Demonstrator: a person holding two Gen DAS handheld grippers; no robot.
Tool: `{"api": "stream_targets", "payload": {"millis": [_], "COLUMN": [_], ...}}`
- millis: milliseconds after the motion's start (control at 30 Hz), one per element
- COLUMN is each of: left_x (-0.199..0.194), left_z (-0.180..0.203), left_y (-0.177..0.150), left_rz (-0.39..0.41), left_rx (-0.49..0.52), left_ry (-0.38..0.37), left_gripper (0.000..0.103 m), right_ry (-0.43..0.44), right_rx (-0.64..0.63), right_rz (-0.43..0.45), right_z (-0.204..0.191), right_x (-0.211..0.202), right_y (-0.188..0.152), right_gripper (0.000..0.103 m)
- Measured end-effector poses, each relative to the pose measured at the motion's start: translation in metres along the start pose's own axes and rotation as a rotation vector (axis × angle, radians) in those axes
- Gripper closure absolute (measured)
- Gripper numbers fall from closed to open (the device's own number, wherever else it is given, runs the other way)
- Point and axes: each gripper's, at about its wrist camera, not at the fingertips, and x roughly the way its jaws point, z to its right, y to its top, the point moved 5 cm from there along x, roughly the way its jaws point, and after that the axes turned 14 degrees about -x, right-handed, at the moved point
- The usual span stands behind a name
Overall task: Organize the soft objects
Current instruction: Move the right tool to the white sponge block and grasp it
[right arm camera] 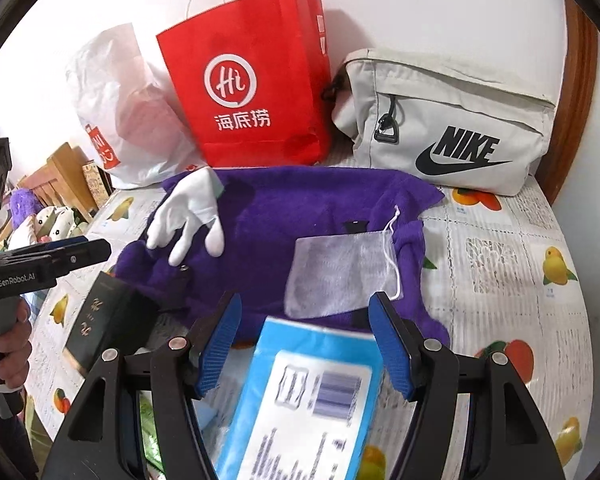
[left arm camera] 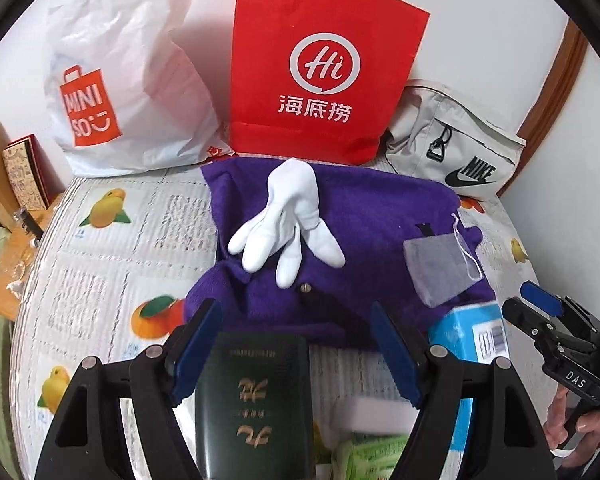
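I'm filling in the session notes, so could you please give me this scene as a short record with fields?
surface: table with fruit-print cover
centre: purple towel
on towel: white glove, grey drawstring pouch
at wall: white plastic bag, red paper bag, grey Nike bag
near edge: dark green booklet, blue packet
left gripper: open, nothing gripped
right gripper: open, nothing gripped

A purple towel (left arm camera: pixel 340 216) carries a white glove (left arm camera: pixel 288 220) and a grey pouch (right arm camera: pixel 336 276) with a white cord. Behind stand a red bag (left arm camera: pixel 320 64) with a white logo, a white bag (left arm camera: pixel 128 80) with an orange logo, and a beige pouch (right arm camera: pixel 452 120) lettered black. The desk (left arm camera: pixel 112 240) cover is white with orange and yellow fruit.
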Motion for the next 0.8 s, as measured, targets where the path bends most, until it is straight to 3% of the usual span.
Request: {"api": "stream_targets", "payload": {"millis": [267,500,800], "left_x": [-0.015,-0.021,-0.025], "left_z": [-0.016,-0.039,-0.073], "left_y": [-0.028,-0.05,-0.069], "left_rz": [-0.007,-0.031,-0.038], "left_rx": [-0.009,-0.039,-0.066], "left_ry": [0.019,0.008,0.014], "left_gripper": [0.028,0.028,0.028], "right_ry": [0.063,0.146,0.152], "right_rx": [-0.048,-0.108,-0.234], "right_rz": [0.03,0.001,-0.047], "right_z": [-0.039,-0.083,-0.13], "right_x": [-0.01,0.004,0.03], "right_y": [-0.018,-0.036,-0.048], "right_gripper": [0.037,0.037,0.037]}}
